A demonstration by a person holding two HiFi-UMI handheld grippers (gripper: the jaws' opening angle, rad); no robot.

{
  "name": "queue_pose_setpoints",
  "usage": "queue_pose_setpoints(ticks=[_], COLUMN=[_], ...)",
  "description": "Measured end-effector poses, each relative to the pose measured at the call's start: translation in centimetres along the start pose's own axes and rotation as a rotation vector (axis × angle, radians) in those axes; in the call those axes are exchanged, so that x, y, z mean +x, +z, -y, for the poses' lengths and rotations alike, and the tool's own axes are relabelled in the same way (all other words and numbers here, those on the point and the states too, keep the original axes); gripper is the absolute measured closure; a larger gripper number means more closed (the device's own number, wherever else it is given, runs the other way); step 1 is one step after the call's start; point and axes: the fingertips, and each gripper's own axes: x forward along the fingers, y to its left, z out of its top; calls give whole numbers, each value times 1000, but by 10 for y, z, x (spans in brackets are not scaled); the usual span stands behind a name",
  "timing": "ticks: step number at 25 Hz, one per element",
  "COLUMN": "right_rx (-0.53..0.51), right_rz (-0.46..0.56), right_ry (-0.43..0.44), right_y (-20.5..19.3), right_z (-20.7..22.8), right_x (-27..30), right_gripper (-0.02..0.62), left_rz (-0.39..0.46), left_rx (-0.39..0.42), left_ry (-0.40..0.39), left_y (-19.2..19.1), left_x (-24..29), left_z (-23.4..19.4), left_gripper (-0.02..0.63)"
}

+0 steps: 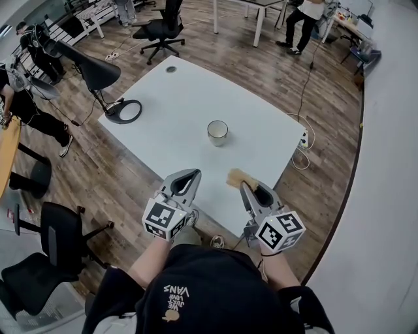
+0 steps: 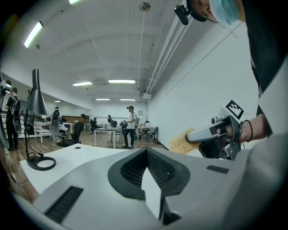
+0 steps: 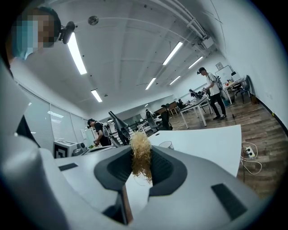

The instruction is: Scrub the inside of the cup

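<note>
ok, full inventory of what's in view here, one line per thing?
table: one, white, centre of the head view
cup: one, pale with a dark rim, upright mid-table, untouched
desk lamp: one, black, ring base on the table's left corner
grommet: one, dark, far end of the table
power strip: one, white with cables, on the floor at the table's right edge
office chairs: several, black, beyond and left of the table
people: several, around the room's edges
scrubber: one, tan and fibrous, clamped in the right claw
left claw: shut, empty, short of the table's near edge
right claw: shut on the scrubber, short of the cup
</note>
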Motion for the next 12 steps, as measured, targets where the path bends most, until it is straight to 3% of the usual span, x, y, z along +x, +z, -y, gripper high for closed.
queue_pose_setpoints(ticks=[12], right_rx=[-22], right_rz=[-13], right_ry=[6], right_y=[0], right_z=[0], right_x=[4], right_gripper=[505], left_rz=[4], left_rx=[5], left_ry=[-1], left_y=[3], left_x=[6], left_z=[2], left_gripper=[597])
